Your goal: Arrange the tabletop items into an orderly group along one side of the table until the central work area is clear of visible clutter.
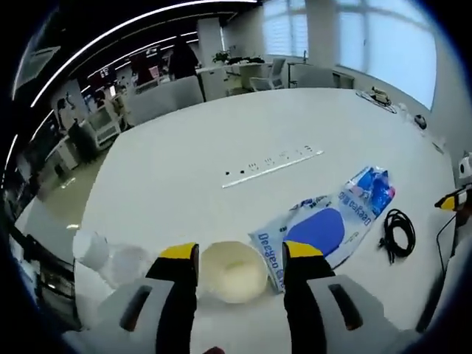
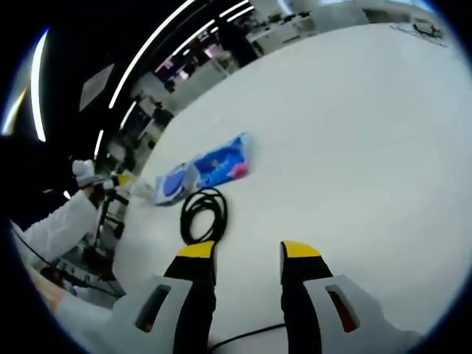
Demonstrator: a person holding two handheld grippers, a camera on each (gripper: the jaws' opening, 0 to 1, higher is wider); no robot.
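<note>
A cream paper bowl (image 1: 232, 271) sits upright on the white table (image 1: 221, 133), right between the yellow-tipped jaws of my left gripper (image 1: 240, 251), which is open with a small gap on the right side. To its right lies a flat blue-and-white plastic package (image 1: 335, 221), and past that a coiled black cable (image 1: 398, 234). My right gripper (image 2: 248, 251) is open and holds nothing. The cable coil (image 2: 203, 212) lies just ahead of its left jaw, with the package (image 2: 210, 168) beyond it.
Two clear plastic cups (image 1: 110, 257) stand near the table edge left of the bowl. A white power strip (image 1: 271, 166) is set into the table's middle. Office chairs and desks stand beyond the far edge. A person's white sleeve (image 2: 63, 221) shows at the left.
</note>
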